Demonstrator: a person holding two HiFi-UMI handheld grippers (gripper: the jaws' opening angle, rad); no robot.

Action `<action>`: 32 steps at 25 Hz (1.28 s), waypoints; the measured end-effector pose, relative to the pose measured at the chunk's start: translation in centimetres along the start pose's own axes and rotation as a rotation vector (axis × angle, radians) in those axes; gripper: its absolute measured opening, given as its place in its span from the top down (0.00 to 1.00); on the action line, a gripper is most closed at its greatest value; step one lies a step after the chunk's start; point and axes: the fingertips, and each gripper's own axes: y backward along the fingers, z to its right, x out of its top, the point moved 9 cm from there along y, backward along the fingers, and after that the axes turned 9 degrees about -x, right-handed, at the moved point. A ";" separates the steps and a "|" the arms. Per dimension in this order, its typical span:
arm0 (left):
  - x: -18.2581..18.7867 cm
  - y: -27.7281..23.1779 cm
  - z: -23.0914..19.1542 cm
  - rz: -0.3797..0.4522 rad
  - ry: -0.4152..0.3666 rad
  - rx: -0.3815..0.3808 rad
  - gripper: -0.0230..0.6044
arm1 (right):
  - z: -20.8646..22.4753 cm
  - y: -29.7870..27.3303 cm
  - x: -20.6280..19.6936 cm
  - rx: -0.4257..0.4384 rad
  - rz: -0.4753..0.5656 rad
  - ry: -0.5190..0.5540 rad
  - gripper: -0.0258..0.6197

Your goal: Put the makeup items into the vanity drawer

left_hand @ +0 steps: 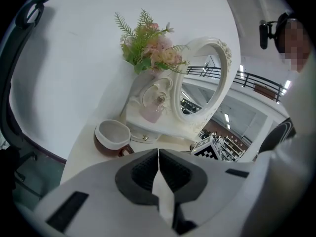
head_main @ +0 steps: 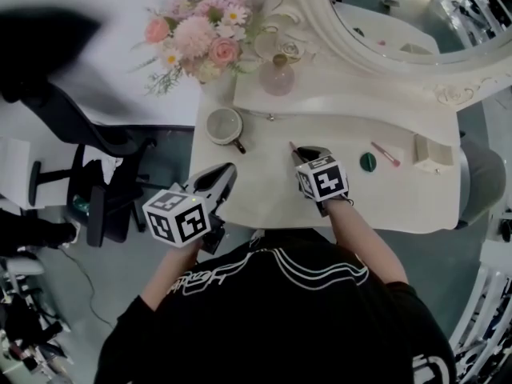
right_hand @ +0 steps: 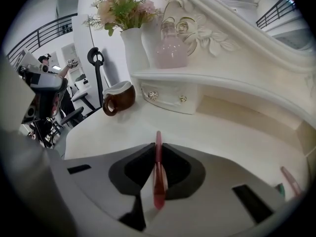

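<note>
Cream vanity top (head_main: 264,184) holds mug (head_main: 225,125), flowers (head_main: 200,34); office chair (head_main: 94,146) beside.

- You are working over a cream table (head_main: 264,190).
- A brown mug (head_main: 225,125) with a white inside is sitting near its left end.
- A round green item (head_main: 368,162) and a thin pink stick (head_main: 386,154) are lying just beside each other toward the right.
- A small cream box (head_main: 430,152) is standing at the right end.
- A raised shelf (head_main: 344,94) is running along the back.
</note>
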 end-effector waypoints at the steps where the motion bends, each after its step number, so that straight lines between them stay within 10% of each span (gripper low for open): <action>1: 0.1 0.1 0.1 0.000 -0.005 -0.003 0.92 | -0.1 0.1 0.1 0.002 0.003 -0.002 0.86; 21: -0.2 -0.6 3.5 -0.038 -0.131 -0.146 0.92 | -0.2 10.4 0.0 -0.049 0.202 -0.073 0.87; 32: -0.5 -7.1 9.1 -0.114 -0.197 -0.255 0.92 | 6.8 17.7 -4.0 -0.171 0.263 -0.122 0.86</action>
